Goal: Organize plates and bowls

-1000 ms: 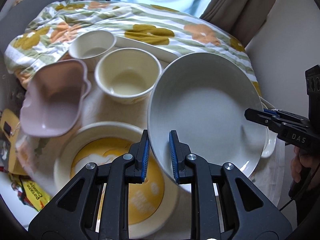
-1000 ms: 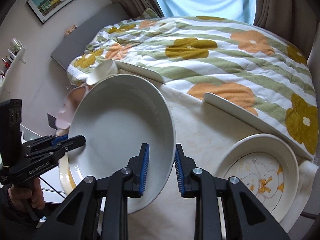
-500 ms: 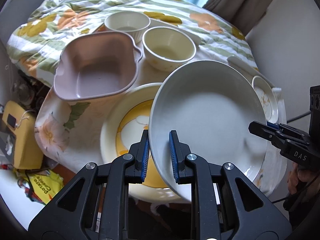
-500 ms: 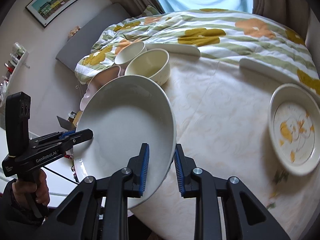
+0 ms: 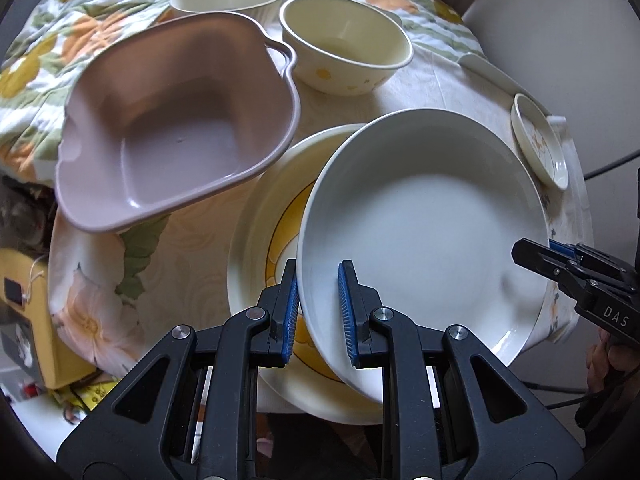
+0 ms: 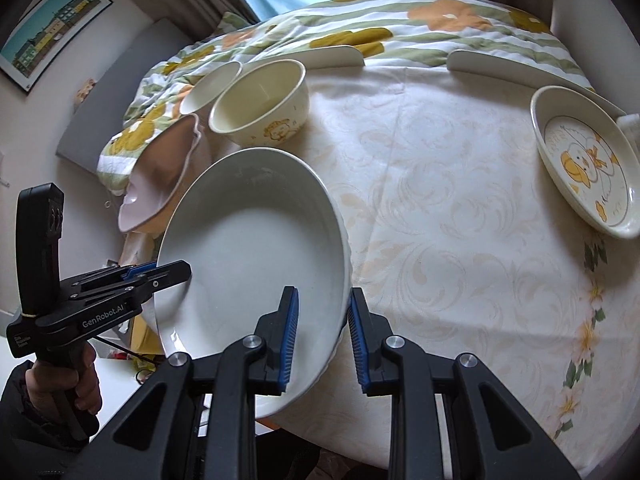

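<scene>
Both tools, left point(image 5: 318, 304) and right point(image 6: 322, 330), are pinching the white plate point(image 5: 424, 236); uneven lowering risks it slipping onto the yellow plate point(image 5: 260, 248).

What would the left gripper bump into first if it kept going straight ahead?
The white plate is already between the left gripper fingers. Beyond it, probably the cream bowl, though depth is unclear.

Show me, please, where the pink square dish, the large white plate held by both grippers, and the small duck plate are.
pink square dish point(image 5: 176, 136): left wrist view, inside floor.
large white plate point(image 5: 432, 224): left wrist view, middle of its well.
small duck plate point(image 6: 580, 160): right wrist view, painted centre.
</scene>
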Demonstrator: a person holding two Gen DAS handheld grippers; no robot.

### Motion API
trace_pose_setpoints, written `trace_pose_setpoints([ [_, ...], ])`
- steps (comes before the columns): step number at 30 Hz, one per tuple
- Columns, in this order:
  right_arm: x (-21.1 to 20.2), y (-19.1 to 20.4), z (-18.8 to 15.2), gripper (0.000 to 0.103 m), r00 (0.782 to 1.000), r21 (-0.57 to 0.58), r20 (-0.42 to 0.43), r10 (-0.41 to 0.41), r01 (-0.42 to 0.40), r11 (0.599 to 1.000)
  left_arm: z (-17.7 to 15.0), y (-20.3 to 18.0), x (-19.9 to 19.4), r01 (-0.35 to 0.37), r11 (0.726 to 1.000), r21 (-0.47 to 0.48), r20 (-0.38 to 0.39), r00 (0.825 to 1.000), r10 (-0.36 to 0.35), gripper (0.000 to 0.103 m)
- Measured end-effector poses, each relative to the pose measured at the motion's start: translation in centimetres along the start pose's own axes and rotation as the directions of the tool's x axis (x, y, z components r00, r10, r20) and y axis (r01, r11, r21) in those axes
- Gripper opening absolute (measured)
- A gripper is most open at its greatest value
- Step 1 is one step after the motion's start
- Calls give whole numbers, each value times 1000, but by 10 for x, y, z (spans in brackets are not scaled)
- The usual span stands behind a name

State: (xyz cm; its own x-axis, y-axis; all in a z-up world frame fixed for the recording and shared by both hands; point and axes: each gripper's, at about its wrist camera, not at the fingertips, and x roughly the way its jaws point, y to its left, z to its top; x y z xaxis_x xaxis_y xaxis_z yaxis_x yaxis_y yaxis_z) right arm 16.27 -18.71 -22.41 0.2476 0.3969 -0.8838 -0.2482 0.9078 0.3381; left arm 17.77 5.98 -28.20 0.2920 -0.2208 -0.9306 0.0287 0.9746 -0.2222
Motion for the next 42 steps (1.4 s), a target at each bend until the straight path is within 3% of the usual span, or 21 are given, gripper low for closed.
trace_pose_setpoints([
  [9,4,6,-11,23,998,21,4,-63,63,998,2,-6,12,-43,996,82,-15,999,45,17],
  [16,6,15,-14,23,992,-21,13,-124,124,992,2,-17,12,-124,978,166,31,992,121,17],
  [21,9,24,-16,23,982,-81,23,-187,188,979,-4,-32,10,-258,927,271,114,965,235,17],
  [26,12,33,-17,23,969,-143,38,-244,247,958,-11,-39,9,-332,886,324,164,942,293,17],
  [42,23,50,-24,23,950,-229,57,-306,311,923,-16,-40,8,-385,855,346,183,922,341,17],
])
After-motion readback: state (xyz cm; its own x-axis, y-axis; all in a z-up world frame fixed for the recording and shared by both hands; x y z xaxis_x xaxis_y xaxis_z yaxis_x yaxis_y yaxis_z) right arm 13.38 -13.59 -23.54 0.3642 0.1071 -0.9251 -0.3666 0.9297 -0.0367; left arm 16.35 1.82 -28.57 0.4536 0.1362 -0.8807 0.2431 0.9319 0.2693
